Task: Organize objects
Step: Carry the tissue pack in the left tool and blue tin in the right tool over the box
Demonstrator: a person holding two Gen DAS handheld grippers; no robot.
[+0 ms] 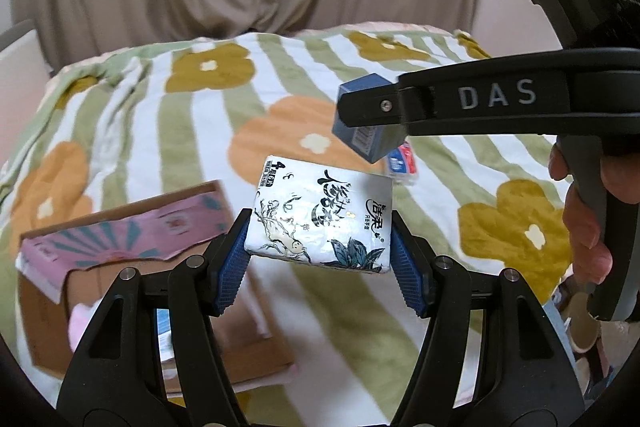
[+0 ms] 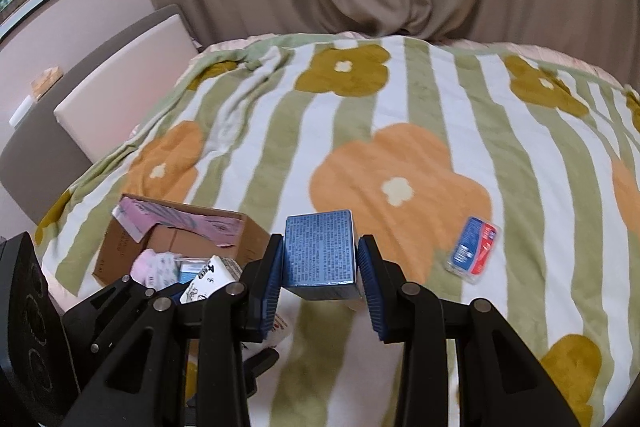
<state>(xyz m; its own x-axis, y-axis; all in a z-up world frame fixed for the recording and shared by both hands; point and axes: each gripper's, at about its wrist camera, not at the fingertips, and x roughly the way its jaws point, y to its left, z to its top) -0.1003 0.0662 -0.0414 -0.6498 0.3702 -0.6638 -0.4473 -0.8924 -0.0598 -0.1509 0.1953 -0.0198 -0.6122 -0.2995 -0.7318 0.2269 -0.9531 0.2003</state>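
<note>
A: Left tongs (image 1: pixel 320 247)?
B: Clamped on the tissue pack (image 1: pixel 320 217), lifted over the bed (image 1: pixel 160 131) by the carton (image 1: pixel 132 267).
A: Right tongs (image 2: pixel 320 275)?
B: Clamped on the blue box (image 2: pixel 320 253), above the bed's middle.

Both grippers are clamped on loads — left gripper (image 1: pixel 320 227), right gripper (image 2: pixel 320 259) — raised and level.

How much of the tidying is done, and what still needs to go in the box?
Done: the cardboard box already holds a pink packet and other items. In hand: the left gripper grips a white tissue pack, and the right gripper grips a blue box, both lifted above the flowered blanket. Left: a small red and blue packet lies on the blanket.
</note>
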